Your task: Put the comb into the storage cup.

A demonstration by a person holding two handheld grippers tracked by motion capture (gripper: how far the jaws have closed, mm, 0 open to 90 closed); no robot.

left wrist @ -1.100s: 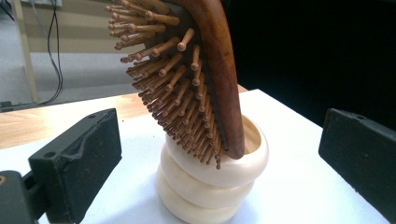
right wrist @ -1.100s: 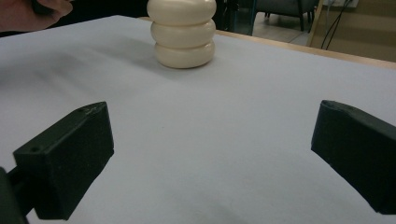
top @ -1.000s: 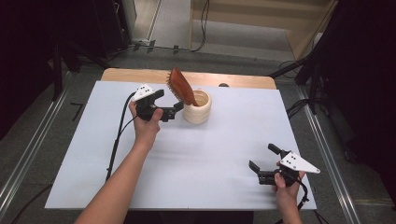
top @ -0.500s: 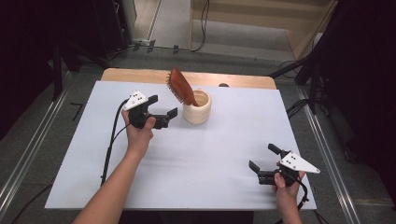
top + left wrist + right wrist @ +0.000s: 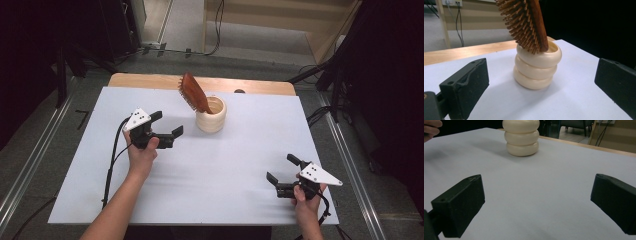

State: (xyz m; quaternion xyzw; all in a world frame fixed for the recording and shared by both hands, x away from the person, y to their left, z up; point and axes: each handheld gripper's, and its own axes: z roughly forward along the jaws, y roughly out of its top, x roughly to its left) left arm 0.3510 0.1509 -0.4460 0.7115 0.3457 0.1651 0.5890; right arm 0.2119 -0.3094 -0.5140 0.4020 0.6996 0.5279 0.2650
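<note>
- My left gripper [image 5: 167, 126] hangs with its jaws spread wide and nothing between them, above the white table [image 5: 100, 200], to the left of the cream cup [image 5: 211, 116].
- My right gripper [image 5: 283, 176] sits low at the near right of the table, jaws likewise parted and empty, well apart from the cup.
- Looking along my left jaws, the cup [image 5: 537, 65] stands ahead between them: three stacked rounded rings, upright on the white top.
- A wooden hairbrush [image 5: 529, 22] stands in the cup, handle end down inside, head leaning up and out, bristles facing my left side.
- Along my right jaws there is open white table and then the cup [image 5: 521, 137] far off; fingertips [image 5: 431, 127] of my other hand peek in at the top left corner.
- Past the cup, a strip of bare wooden edge [image 5: 150, 80] and then the floor with cables.
- Change from a second ago: my left gripper has drawn back from the cup, left and toward me; the right one has stayed put, and brush and cup have not shifted.
</note>
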